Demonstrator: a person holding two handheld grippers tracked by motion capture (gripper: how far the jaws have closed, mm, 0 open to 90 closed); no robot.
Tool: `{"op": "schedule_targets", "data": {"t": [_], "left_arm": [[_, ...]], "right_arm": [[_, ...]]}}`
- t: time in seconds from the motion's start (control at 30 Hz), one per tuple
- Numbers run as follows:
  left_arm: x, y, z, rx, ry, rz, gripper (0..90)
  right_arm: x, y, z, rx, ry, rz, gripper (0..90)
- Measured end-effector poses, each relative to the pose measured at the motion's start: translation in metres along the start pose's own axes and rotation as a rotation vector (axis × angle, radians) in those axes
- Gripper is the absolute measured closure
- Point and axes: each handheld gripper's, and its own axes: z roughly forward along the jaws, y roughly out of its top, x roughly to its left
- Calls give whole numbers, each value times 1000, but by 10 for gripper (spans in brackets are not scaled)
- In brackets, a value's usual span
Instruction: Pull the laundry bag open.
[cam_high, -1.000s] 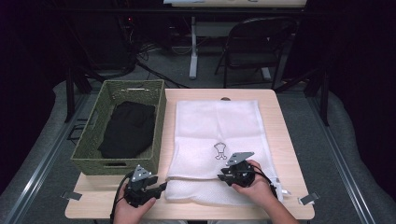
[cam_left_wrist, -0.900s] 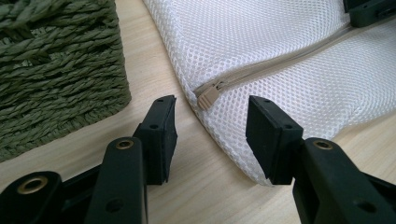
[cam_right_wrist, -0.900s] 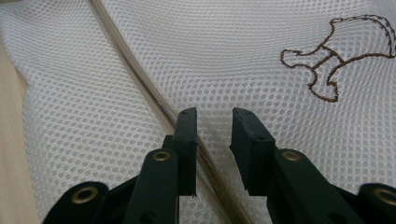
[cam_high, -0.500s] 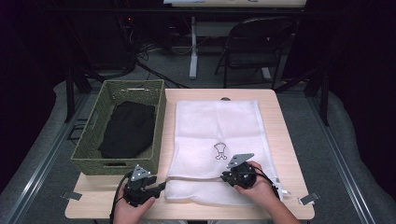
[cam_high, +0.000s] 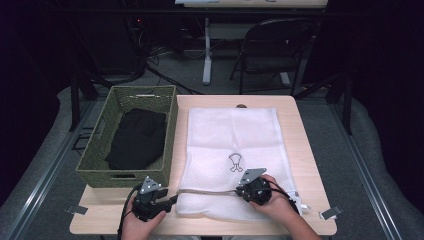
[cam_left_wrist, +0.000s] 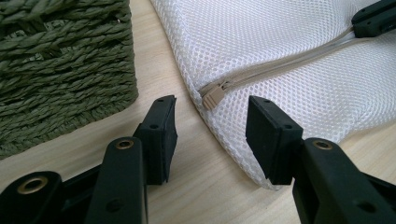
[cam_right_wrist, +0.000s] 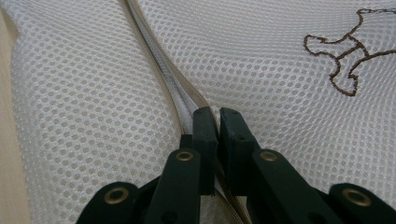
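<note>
White mesh makes up the laundry bag (cam_high: 231, 150), which lies flat on the wooden table (cam_high: 310, 165), its left edge just beside a green woven basket (cam_high: 102, 150). A black garment (cam_high: 137, 139) lies folded inside the basket. A small brown outline figure (cam_high: 235, 162) is stitched on the upper face of the bag.

A beige zipper (cam_left_wrist: 280, 63) runs across the near part of the bag, from its left edge toward the right. Its closed end, a small beige tab (cam_left_wrist: 214, 94), sits at the bag's left corner.

Left gripper (cam_left_wrist: 212, 128): jaws stand apart, nothing between the pads. They rest low over the table, one jaw on the bare wood near the basket wall, the other alongside the bag's corner, with the zipper tab just ahead of the gap. In the high view this gripper (cam_high: 167, 201) points rightward at the bag's left edge, held in the person's left hand (cam_high: 142, 225).

Right gripper (cam_right_wrist: 218, 119): jaws have just been closing and now stand nearly together, set on the zipper line (a thin strip of the zipper's edge shows between the pads). In the high view this gripper (cam_high: 242, 190) sits on the zipper at the middle of the bag's width, the right hand (cam_high: 275, 205) behind it. Its tip also appears in the left gripper view, at the far end of the zipper.
</note>
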Motion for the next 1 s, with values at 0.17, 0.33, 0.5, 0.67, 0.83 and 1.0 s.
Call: {"op": "schedule_targets", "data": {"t": [0.17,0.33,0.5,0.67,0.83,1.0], "left_arm": [[0,0,0,-1,-2,2,533],[0,0,-1,-3,-6,-2,532],[-2,1,-2,-7,-18,4,522],[-4,2,-3,-26,-23,10,509],[-4,2,-4,-24,-37,11,506],[-4,2,-4,-15,-32,17,509]], "right_arm": [[-2,1,0,3,9,18,880],[-7,2,-3,-12,28,42,886],[-10,8,-11,-39,36,86,886],[-13,17,-21,-43,26,82,887],[-20,27,-29,-46,19,75,887],[-26,37,-42,-71,8,67,888]]}}
